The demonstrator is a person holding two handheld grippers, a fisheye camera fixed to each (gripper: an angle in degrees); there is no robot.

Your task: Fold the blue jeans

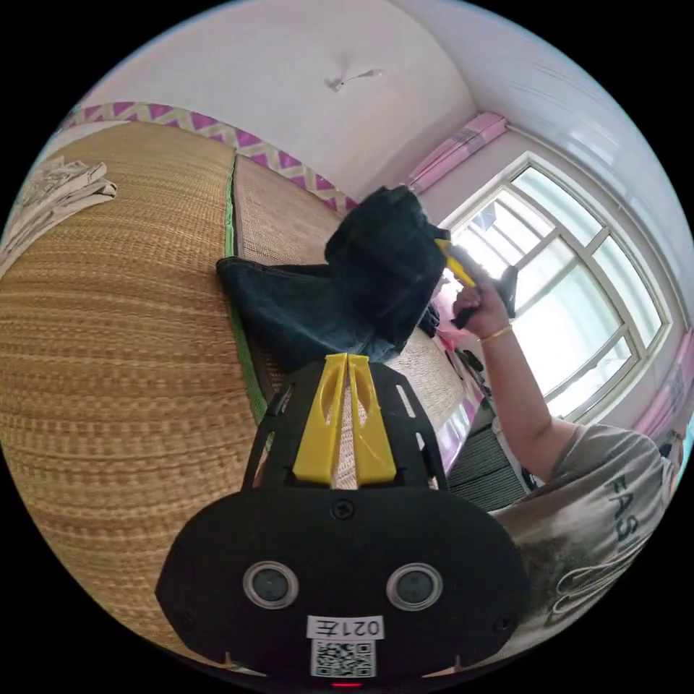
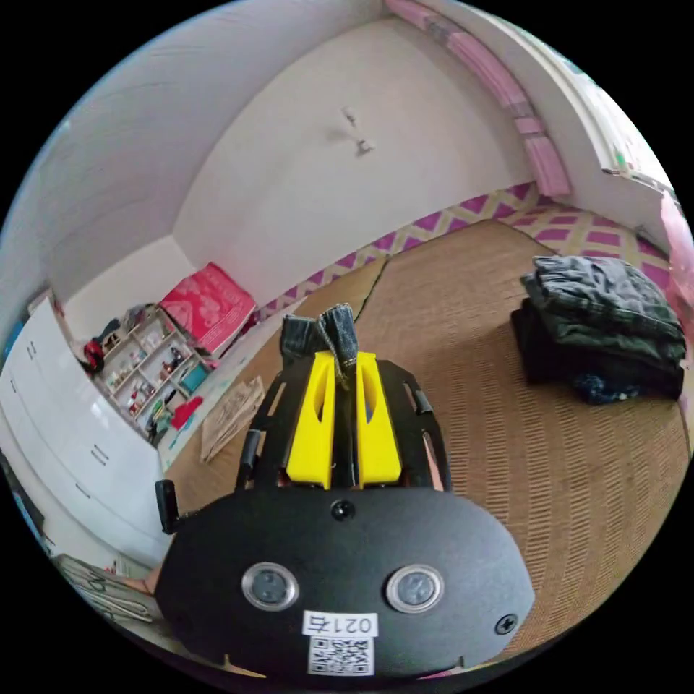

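A: Starting with the left gripper view, what shows?

B: The left gripper has its yellow jaws pressed together, holding nothing, above a woven straw mat. Beyond it the blue jeans lie partly on the mat, one end lifted by the right gripper in a person's hand.

A: And the right gripper view?

B: The right gripper pinches a denim edge of the blue jeans. A stack of folded dark clothes sits well apart on the mat.

A: How will the denim handle?

B: Probably heavy, thick and floppy; gripping a hem or waistband seam seems safest.
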